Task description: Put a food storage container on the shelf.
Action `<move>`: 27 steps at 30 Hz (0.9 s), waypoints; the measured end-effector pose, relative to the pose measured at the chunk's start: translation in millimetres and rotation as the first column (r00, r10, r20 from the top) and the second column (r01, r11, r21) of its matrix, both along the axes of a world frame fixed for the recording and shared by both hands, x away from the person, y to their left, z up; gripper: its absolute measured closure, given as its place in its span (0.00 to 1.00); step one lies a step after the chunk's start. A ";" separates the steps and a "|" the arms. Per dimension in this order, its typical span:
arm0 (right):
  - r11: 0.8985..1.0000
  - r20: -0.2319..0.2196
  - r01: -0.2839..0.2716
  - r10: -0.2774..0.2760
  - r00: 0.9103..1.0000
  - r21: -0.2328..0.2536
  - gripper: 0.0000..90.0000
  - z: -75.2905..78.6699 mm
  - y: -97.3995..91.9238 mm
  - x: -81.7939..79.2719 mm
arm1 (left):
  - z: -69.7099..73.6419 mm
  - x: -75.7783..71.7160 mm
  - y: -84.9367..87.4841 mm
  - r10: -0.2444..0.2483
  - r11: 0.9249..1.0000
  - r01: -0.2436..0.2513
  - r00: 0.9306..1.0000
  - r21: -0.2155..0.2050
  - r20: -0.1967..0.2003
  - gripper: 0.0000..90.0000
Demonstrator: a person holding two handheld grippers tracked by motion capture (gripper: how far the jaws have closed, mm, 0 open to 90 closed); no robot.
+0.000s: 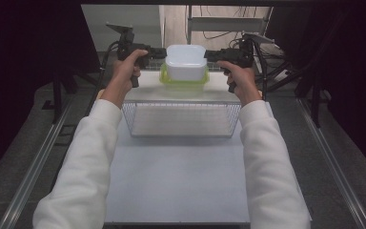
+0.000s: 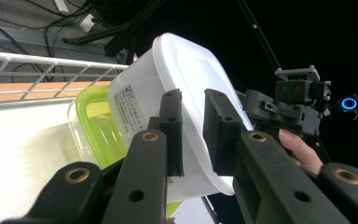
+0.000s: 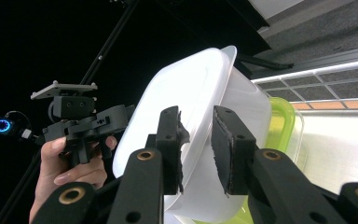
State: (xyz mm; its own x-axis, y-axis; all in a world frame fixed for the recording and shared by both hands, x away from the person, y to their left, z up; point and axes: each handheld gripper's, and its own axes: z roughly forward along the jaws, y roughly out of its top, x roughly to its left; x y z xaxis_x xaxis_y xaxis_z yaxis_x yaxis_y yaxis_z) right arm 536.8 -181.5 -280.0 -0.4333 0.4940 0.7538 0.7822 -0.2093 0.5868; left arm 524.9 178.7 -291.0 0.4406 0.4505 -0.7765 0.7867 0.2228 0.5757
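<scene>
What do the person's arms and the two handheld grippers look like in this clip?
Both arms wear long white sleeves, with the hands bare. The left gripper and right gripper are black, pistol-gripped units, each topped by a grey three-cornered plate and trailing a dark cable. Up close, the jaws are black bars with brass-coloured rivets and dark foam pads, frayed at the edges on the right gripper. A small blue ring light glows beside the right gripper.

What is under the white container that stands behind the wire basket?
Under the upside-down white container lies a green lid on the table. The container's inside is hidden, so any contents cannot be seen.
</scene>
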 end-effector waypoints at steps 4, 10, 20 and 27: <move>1.000 0.020 0.004 -0.003 1.000 -0.011 0.74 1.7 0.6 -1.4 | 2.6 -3.7 -0.2 0.004 1.000 -0.006 0.998 0.020 0.063 0.81; 0.996 0.133 0.024 -0.012 0.991 -0.090 0.61 14.2 -4.6 -12.4 | 14.8 -17.7 4.9 0.037 0.993 -0.054 0.986 0.104 0.164 0.63; 0.962 0.248 -0.040 0.110 0.962 -0.271 0.51 24.9 -7.5 -48.8 | 28.5 -66.4 4.2 -0.006 0.964 -0.073 0.956 0.258 0.293 0.48; 0.940 0.264 -0.056 0.152 0.952 -0.338 0.47 14.7 -11.4 -74.2 | 20.9 -99.1 8.9 -0.032 0.953 -0.065 0.949 0.297 0.312 0.44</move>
State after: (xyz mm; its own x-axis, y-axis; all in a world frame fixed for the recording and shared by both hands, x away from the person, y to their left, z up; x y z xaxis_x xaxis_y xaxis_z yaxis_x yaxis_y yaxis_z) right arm 462.6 -192.9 -265.4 -0.6664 0.6294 0.3998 0.5809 0.1021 0.8075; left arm 425.8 187.6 -270.0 0.6273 0.6498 -0.4294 0.5556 0.0130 0.8314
